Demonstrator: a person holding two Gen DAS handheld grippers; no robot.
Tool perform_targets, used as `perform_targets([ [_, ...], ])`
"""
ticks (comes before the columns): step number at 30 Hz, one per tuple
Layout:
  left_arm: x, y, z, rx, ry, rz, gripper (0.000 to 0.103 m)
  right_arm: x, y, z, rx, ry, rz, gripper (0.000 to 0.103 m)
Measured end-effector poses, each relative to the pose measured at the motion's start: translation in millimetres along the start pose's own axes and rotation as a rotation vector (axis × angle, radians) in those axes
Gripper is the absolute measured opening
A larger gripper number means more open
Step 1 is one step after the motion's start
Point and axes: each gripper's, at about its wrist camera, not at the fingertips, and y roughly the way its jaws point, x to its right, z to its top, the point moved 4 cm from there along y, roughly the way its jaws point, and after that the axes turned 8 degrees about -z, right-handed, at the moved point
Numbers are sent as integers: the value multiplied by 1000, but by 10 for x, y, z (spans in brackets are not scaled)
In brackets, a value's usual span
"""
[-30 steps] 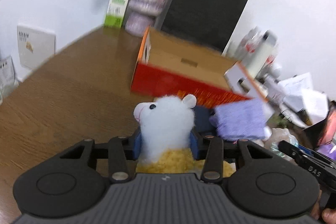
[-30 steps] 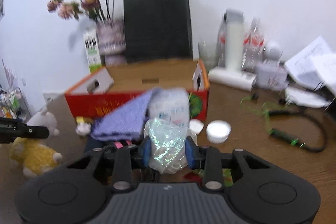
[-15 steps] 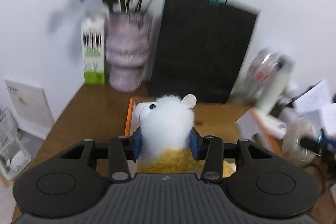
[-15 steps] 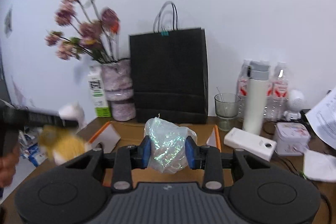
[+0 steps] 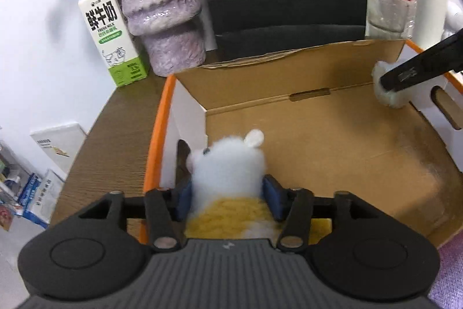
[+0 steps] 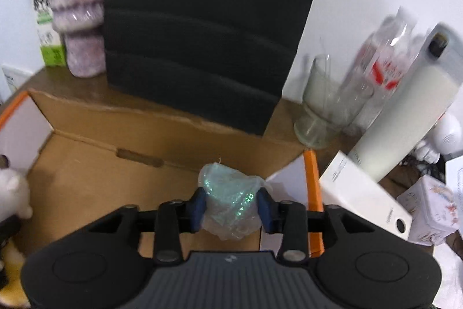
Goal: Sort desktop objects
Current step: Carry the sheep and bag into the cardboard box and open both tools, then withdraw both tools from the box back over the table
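- Cardboard box point(image 5: 332, 141) with orange rims is your sorting bin; its floor looks bare, so nothing seems dropped in yet, as far as both views show
- Plush toy point(image 5: 228, 164), white over yellow, hangs above the box's left end; your left gripper point(image 5: 227, 197) has its jaws spreading, blue pads at the fur's flanks, so release is under way
- Crinkled plastic wrap bundle point(image 6: 230, 197) sits between the widening jaws of your right gripper point(image 6: 231, 206) over the box's right end; both drops remain unfinished, and clutter outside the box looks unsorted
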Motion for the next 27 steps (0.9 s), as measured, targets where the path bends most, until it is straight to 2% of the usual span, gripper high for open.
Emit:
perform_targets([
  [4,81,-76,-24,6,9,-57,80,43,52,-42,-24,32,2,63],
  [7,1,-247,12,18,-60,-137,82,92,-138,-57,-10,83,47,70],
  [9,-87,-447,55,42,-151,-215,85,103,-358,-55,23,74,60,73],
  [11,-137,-663,77,73,-195,-260,90,119,-638,-67,72,59,58,78],
  [13,-156,-866,63,107,-200,-261,102,160,-930,-113,122,60,71,82],
  [16,-175,-1124,-92,141,-203,-236,103,268,-1358,-272,185,88,126,88],
  [19,-185,-1327,-367,146,-242,-257,103,349,-1717,-662,225,126,166,89],
  [24,-7,-1664,-1042,193,-305,-263,103,315,-2153,-1562,289,213,226,90],
  [27,153,-1817,-1521,220,-286,-282,103,181,-2337,-2156,307,218,263,90],
])
